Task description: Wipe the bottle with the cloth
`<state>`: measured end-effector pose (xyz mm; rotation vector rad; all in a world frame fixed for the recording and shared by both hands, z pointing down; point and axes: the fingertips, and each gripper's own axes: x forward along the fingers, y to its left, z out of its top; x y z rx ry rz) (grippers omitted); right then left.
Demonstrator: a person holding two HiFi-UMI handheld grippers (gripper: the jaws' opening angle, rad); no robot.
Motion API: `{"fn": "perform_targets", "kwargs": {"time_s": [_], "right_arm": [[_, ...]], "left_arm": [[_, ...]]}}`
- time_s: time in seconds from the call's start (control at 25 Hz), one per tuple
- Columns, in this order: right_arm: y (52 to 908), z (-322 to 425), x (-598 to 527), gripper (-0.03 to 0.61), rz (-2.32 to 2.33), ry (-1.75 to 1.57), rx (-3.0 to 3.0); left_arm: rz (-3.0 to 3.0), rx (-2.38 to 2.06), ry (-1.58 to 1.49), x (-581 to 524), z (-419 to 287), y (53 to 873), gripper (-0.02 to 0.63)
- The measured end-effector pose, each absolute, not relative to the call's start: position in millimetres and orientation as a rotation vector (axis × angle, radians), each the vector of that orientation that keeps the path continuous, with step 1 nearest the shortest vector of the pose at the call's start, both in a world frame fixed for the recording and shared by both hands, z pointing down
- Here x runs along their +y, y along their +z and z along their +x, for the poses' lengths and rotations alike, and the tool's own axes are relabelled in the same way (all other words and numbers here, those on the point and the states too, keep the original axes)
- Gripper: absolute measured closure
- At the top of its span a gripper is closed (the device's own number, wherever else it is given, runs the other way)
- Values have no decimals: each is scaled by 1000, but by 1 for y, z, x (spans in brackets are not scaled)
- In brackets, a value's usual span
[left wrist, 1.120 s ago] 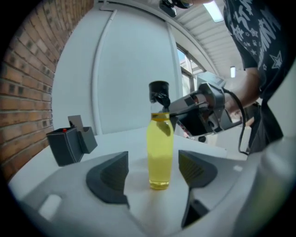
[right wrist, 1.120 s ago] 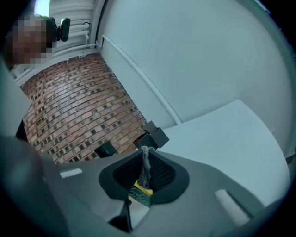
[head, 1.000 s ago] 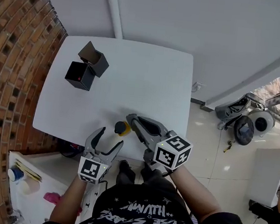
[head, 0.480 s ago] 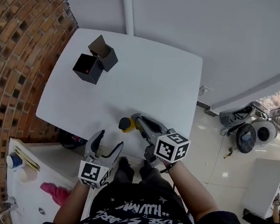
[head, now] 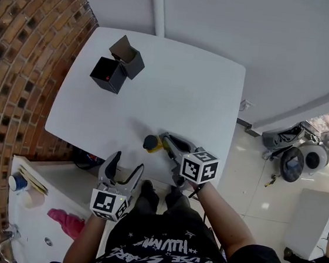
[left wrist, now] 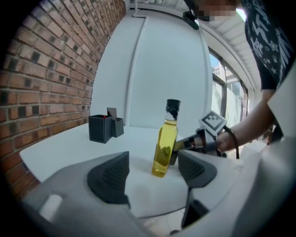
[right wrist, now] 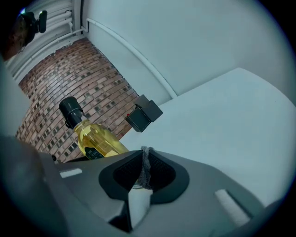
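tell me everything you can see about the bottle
The bottle is slim clear plastic or glass, filled with yellow liquid, with a black cap and a dark label. It stands upright on the white table near its front edge. The right tool, shut on a grey cloth, sits close beside it; contact unclear. The left tool is apart.
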<state>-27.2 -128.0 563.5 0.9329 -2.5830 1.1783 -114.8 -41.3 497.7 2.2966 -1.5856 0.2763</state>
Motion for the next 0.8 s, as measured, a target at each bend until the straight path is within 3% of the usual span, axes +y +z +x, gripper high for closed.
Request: {"fn": "perform_targets", "kwargs": {"time_s": [0.56, 0.8], "right_arm": [[564, -22, -134, 537, 1059, 985, -2564], [514, 4, -138, 537, 1247, 817, -2636]], "left_arm": [[2298, -1666, 196, -44, -123, 476, 436], [2318, -1706, 148, -45, -130, 459, 554]]}}
